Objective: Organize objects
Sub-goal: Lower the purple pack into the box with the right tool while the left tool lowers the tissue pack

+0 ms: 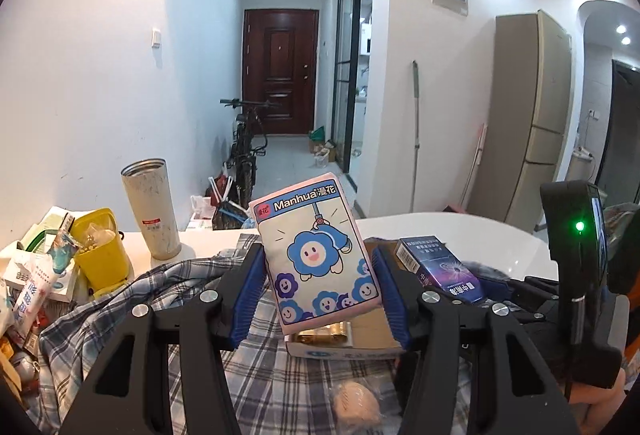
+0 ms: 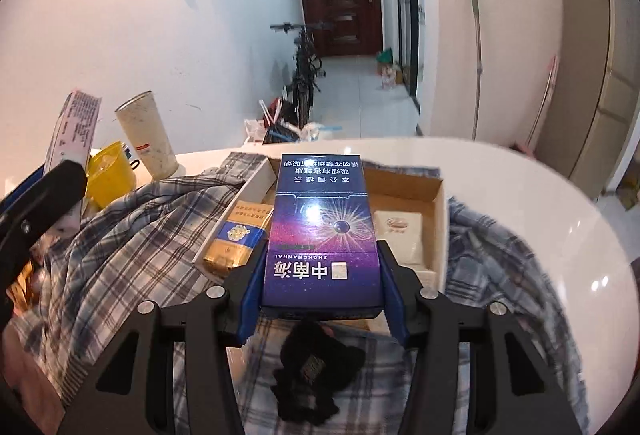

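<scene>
My left gripper (image 1: pixel 320 279) is shut on a pink and blue Manhua tissue pack (image 1: pixel 316 255), held tilted above an open cardboard box (image 1: pixel 372 331). My right gripper (image 2: pixel 322 275) is shut on a blue-purple cigarette pack (image 2: pixel 322 235), also seen in the left wrist view as the cigarette pack (image 1: pixel 440 267). Below it, the cardboard box (image 2: pixel 439 195) holds a gold and blue pack (image 2: pixel 236 239) and a white pack (image 2: pixel 400 231). At the left edge of the right wrist view, the tissue pack (image 2: pixel 72 131) shows edge-on.
The box rests on a plaid shirt (image 2: pixel 140 235) spread over a white table (image 2: pixel 540 187). A black fabric item (image 2: pixel 316 367) lies on the shirt. A tall tumbler (image 1: pixel 150 207), a yellow cup (image 1: pixel 102 247) and several packets crowd the left. A wrapped bun (image 1: pixel 356 403) lies near.
</scene>
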`<action>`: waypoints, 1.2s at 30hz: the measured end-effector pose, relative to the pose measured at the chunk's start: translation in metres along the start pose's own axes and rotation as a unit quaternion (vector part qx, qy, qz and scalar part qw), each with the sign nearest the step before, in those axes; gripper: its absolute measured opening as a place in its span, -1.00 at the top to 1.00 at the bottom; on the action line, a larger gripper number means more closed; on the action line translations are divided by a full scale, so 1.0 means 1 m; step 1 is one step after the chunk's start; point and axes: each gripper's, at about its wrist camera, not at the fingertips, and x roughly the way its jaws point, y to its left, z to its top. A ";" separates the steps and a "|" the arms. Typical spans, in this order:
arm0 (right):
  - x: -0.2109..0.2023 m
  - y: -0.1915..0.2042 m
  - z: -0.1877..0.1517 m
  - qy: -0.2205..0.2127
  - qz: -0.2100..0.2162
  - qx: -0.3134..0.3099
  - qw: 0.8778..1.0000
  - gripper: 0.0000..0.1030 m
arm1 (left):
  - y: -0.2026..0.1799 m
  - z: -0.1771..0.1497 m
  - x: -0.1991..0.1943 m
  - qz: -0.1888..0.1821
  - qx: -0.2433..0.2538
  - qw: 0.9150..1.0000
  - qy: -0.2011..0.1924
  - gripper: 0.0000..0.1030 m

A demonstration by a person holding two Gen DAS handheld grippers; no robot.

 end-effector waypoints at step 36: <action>0.013 -0.031 0.020 -0.006 -0.051 -0.014 0.999 -0.39 | -0.007 -0.019 0.054 -0.004 0.030 0.997 0.069 -0.11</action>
